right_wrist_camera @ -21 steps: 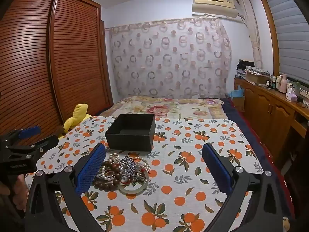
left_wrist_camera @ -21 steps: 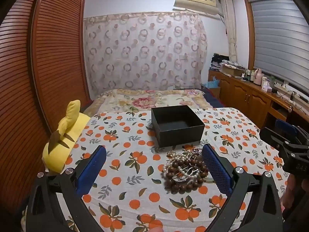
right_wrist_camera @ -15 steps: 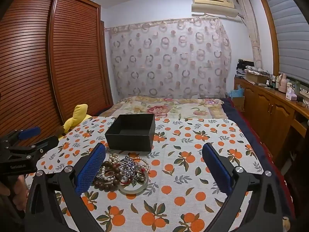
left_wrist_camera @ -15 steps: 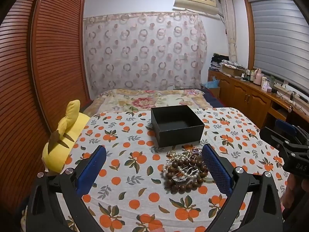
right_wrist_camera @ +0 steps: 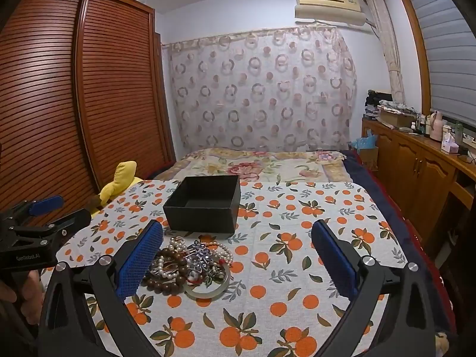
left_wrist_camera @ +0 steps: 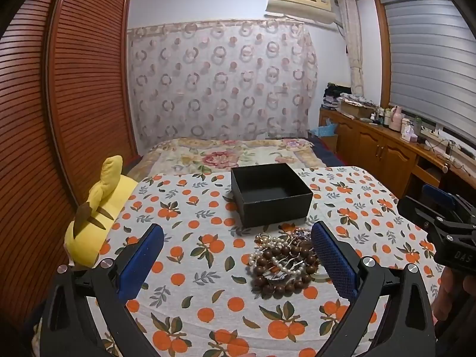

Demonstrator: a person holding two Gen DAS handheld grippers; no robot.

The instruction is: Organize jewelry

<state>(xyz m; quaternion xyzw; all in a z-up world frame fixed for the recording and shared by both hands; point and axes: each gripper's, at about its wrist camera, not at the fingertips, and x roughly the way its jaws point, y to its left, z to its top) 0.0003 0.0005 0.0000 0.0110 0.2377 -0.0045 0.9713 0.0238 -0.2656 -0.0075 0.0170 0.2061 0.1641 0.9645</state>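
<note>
You held both the left gripper (left_wrist_camera: 237,248) and right gripper (right_wrist_camera: 237,245) spread apart above the tangled heap of bead and pearl jewelry (right_wrist_camera: 190,264), near the open black cardboard box (right_wrist_camera: 203,205).

Cloth (left_wrist_camera: 208,285) under everything is soft matt fabric, printed with oranges and leaves. Box (left_wrist_camera: 275,208) looks like matt black card, slightly rough. Jewelry (right_wrist_camera: 190,267): glossy brown wooden-looking beads, pearly smooth white beads, a shiny metal piece (blue-grey, ornate), and a smooth translucent bangle (right_wrist_camera: 208,290) with a glassy sheen. Left gripper (left_wrist_camera: 238,255) and right gripper (right_wrist_camera: 238,255): matt black plastic frames, bright metal screws, blue pads (right_wrist_camera: 139,260) with a rough dimpled rubbery texture. Toy (left_wrist_camera: 92,220) is yellow plush. Wardrobe (right_wrist_camera: 59,104) is reddish slatted wood, semi-gloss. Curtain (left_wrist_camera: 220,80) is thin patterned cloth. Cabinets (right_wrist_camera: 416,166) are varnished wood.
</note>
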